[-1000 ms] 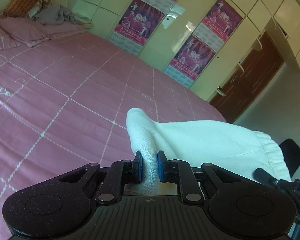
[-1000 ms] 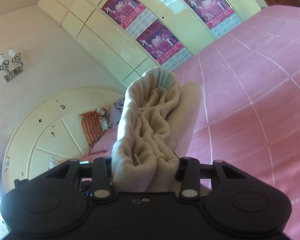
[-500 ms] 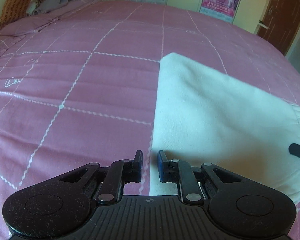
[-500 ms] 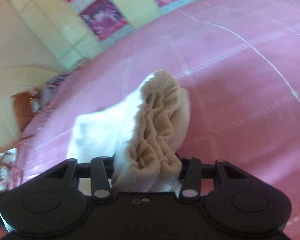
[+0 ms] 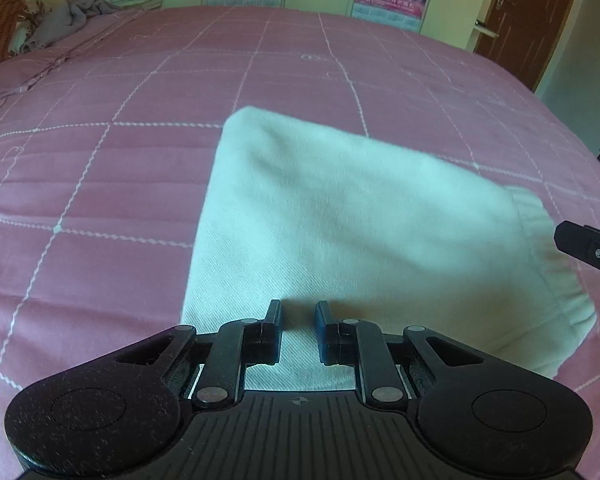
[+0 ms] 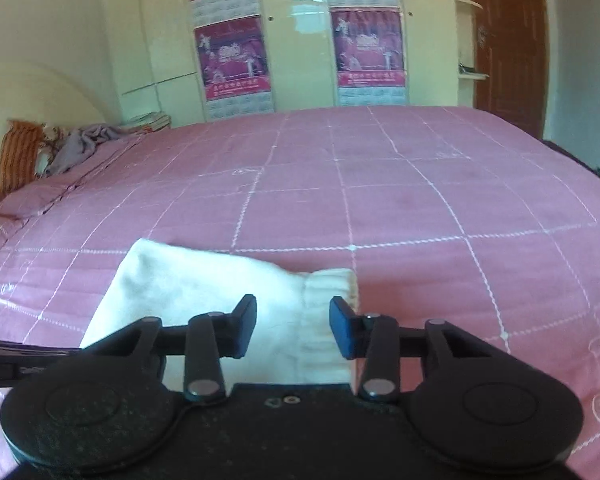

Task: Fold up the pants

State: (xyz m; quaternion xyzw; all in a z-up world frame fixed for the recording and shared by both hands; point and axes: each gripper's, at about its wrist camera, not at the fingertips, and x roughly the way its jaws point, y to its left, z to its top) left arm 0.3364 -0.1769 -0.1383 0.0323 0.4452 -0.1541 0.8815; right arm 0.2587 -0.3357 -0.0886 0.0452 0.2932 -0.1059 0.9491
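A broad bed under a pink quilted cover with white stitched grid lines (image 5: pixel 140 128) fills both views, and on it, from the centre toward 4 o'clock in the left wrist view, lies the folded pair of white soft knit pants (image 5: pixel 340 216), flat and roughly rectangular, its ribbed elastic band (image 6: pixel 332 304) turned to 3 o'clock. The cloth looks light, limp and a little thick — it should drape and slide on itself, so corners or the firmer band seem the best places to pinch. The left gripper (image 5: pixel 298 332) hovers over the near edge, fingers parted and holding nothing; the right gripper (image 6: pixel 293 330) sits at the band end, fingers wide apart and empty too. The pants' near edge is hidden behind both tools, and the layers inside the fold cannot be made out.
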